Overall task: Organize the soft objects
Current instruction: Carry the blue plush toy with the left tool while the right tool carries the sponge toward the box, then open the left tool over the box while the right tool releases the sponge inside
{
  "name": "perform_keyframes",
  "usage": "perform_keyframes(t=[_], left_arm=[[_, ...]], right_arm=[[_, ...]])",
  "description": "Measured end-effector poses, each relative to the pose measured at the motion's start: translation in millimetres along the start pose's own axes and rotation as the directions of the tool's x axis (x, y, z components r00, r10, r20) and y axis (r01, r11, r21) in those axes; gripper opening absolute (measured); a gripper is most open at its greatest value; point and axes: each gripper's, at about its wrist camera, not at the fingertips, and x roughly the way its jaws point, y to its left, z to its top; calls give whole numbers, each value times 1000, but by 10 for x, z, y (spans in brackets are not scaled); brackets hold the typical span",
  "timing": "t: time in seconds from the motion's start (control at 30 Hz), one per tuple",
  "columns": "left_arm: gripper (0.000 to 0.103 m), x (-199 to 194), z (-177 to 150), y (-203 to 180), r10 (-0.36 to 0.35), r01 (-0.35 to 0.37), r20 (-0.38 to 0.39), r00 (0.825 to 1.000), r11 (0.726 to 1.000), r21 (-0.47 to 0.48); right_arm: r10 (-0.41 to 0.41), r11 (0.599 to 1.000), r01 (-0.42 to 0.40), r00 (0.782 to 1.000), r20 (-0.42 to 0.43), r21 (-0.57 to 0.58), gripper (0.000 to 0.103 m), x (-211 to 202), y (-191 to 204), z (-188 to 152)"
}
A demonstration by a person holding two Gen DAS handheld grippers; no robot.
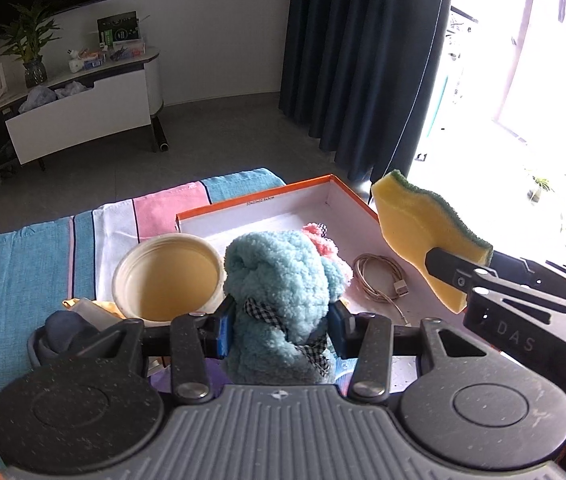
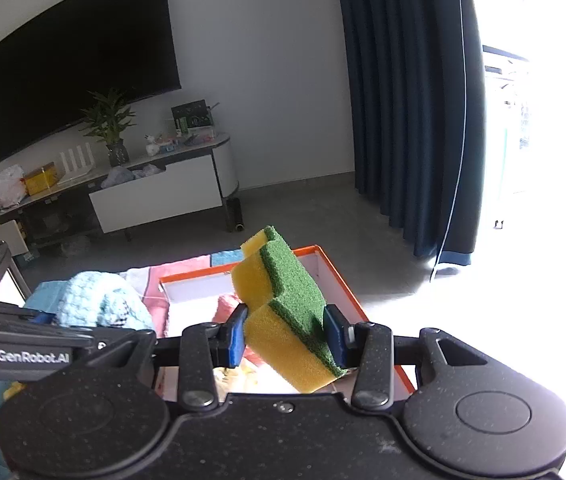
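Step in hand, by judgement: both loads carried toward the box, drop still to come.

- Left gripper: jaws clenched on a fluffy blue sock, bundled, with checked ribbon; pile bulging past both pads.
- Right gripper: jaws clenched on a sponge, gripped across its width, tilted up and forward. Yellow foam body, coarse green scouring face, wavy edge. Foam dented at the pads.
- Box ahead of and below both sets of jaws: shallow card, orange rim, white floor. Already inside: pink fluffy item, coiled cable.
- Just left of the left jaws: round cream tub, open, on a striped towel over the tabletop.

To do well: lower until each load is inside the walls before release. Sponge may spring back and tumble. Sock is limp, so may snag on the pads. Keep clear of the cable.
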Motion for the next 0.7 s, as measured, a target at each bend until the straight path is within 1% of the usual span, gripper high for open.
perform_keyframes(t=[0.4,0.7], left_arm=[[47,138,20,-67,-15,15,-20,1000,1000,11],[47,288,67,-108,-40,40,-55,998,999,-4]], right_arm=[[-30,999,30,999,-21,14,50,108,-95,-64],[-37,999,38,999,-36,16,50,165,-120,-93]])
